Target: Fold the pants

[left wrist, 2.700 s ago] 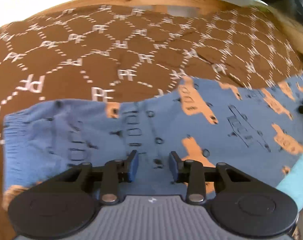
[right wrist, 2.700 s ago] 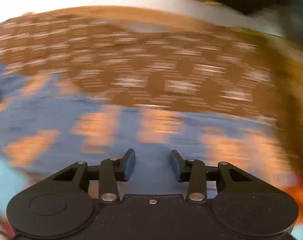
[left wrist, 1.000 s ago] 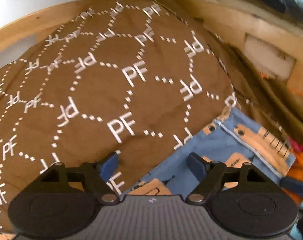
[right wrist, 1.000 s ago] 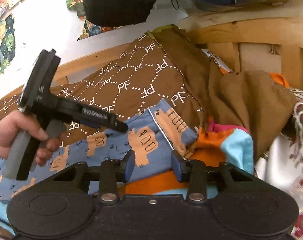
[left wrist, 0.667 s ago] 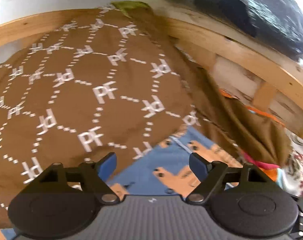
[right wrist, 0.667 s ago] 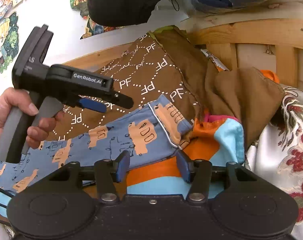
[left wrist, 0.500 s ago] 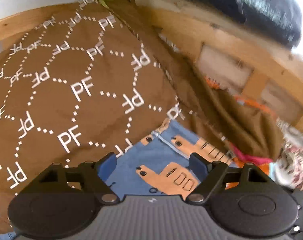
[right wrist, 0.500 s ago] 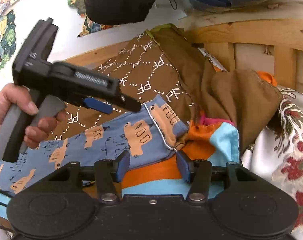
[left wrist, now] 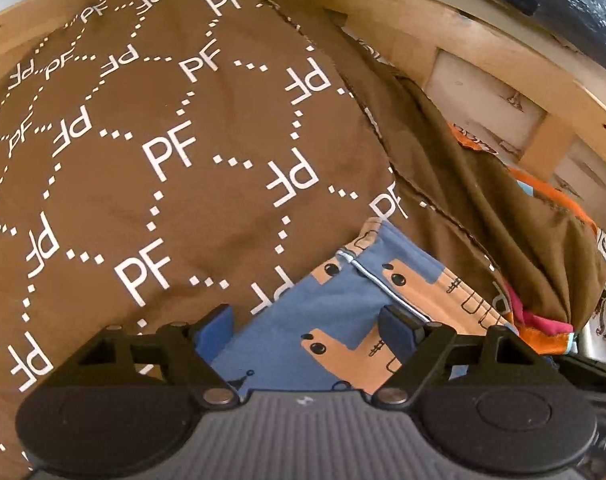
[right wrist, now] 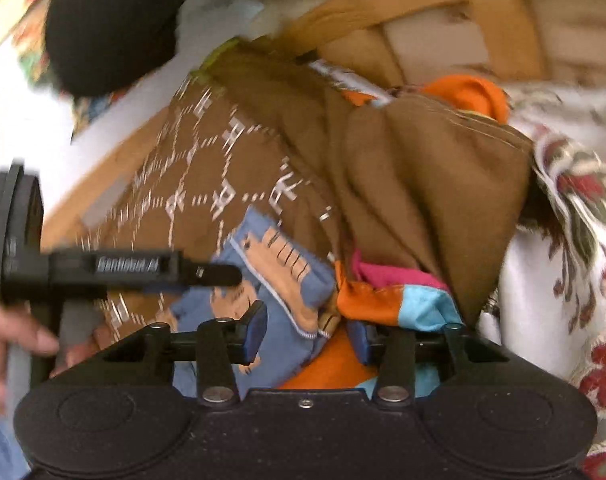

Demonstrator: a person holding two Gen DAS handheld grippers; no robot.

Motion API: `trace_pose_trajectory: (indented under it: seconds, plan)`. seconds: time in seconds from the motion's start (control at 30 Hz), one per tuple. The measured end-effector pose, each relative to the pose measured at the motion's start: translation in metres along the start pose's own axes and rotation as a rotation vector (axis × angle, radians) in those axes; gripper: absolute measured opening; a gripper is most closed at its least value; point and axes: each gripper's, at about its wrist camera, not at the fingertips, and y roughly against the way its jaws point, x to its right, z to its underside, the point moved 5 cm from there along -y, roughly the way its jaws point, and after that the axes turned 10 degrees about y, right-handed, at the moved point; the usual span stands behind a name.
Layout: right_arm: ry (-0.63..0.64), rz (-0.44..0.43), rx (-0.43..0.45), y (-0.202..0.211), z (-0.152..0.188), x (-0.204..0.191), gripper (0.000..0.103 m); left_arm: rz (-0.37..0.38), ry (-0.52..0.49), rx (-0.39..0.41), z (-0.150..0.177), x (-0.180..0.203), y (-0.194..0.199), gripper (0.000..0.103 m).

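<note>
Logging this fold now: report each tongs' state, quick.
Left tongs: open, empty, above the blue cartoon-print cotton pants.
Right tongs: open, empty, at the pants' end.

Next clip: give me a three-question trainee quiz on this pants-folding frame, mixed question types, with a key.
1. True or false: the left gripper is shut on the blue pants.
2. What cloth lies under the pants?
A. brown blanket with PF lettering
B. green towel
C. grey sheet
3. Fill in: the right gripper is ____, hovering over the pants' hem.

Key: 1 false; 2 A; 3 open.
</note>
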Motion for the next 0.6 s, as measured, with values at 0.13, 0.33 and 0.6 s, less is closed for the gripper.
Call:
trace_pose_trajectory:
  seconds: [0.13, 0.33, 0.6]
  plan:
    - [-0.022, 0.005, 0.051, 0.005, 0.002, 0.007, 0.015, 0.019, 0.039, -0.001, -0.005, 0.000, 0.008, 0.083]
    - [0.365, 0.082, 0.149, 0.019, 0.011, -0.037, 0.012, 0.067, 0.089, -0.004, -0.024, 0.013, 0.034, 0.081]
    - [0.814, 0.183, 0.213, 0.021, 0.034, -0.088, 0.012, 0.098, 0.214, -0.107, -0.042, 0.038, 0.036, 0.081]
